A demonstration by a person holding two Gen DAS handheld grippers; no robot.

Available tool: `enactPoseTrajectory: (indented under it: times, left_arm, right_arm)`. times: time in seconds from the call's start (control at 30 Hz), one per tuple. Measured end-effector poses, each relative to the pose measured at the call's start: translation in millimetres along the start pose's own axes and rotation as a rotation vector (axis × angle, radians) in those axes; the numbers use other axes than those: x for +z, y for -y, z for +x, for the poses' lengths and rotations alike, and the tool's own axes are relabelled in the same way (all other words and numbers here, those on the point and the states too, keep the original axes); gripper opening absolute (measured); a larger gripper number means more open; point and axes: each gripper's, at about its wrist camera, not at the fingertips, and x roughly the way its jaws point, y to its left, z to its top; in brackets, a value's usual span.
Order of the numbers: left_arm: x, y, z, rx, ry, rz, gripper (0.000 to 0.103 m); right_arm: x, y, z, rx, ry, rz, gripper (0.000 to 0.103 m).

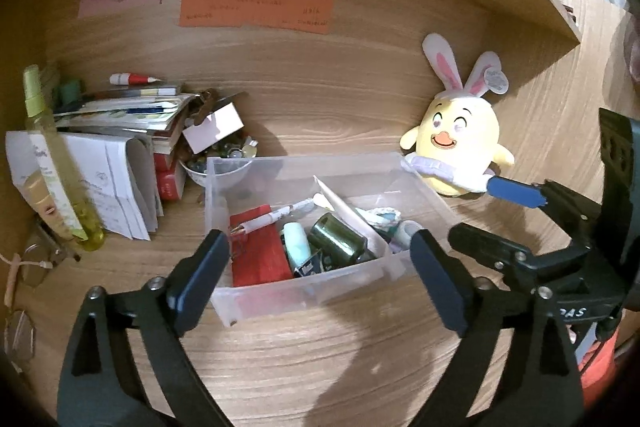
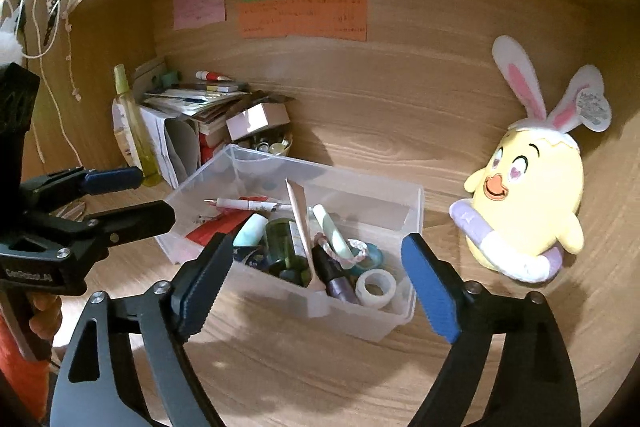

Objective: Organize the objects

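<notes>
On the wooden surface [image 1: 320,367] a clear plastic bin [image 1: 296,291] of small items sits at centre. A yellow plush chick [image 1: 460,143] stands at two o'clock. Left gripper [image 1: 320,275] and right gripper [image 2: 316,283] are spread, empty.

Right gripper [image 2: 318,287] open over clear bin [image 2: 416,203].

Translucent smooth plastic box [image 1: 256,299] on matt wood-grain desk [image 1: 320,367] — plush cloth chick [image 1: 460,143], paper notes [image 1: 256,7].
</notes>
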Motion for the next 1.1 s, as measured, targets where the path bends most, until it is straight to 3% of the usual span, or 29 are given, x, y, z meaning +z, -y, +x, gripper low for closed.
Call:
enactPoseTrajectory:
  times: [0.27,1.1]
  left_arm:
    - [-15,3,-3,0.040,0.000,0.028,0.097]
    - [-31,-3,7,0.065,-0.027,0.004,0.097]
  right_arm:
    - [-17,-5,-12,-0.020,0.026,0.010,0.099]
    - [-34,2,-8,0.003,-0.009,0.068,0.101]
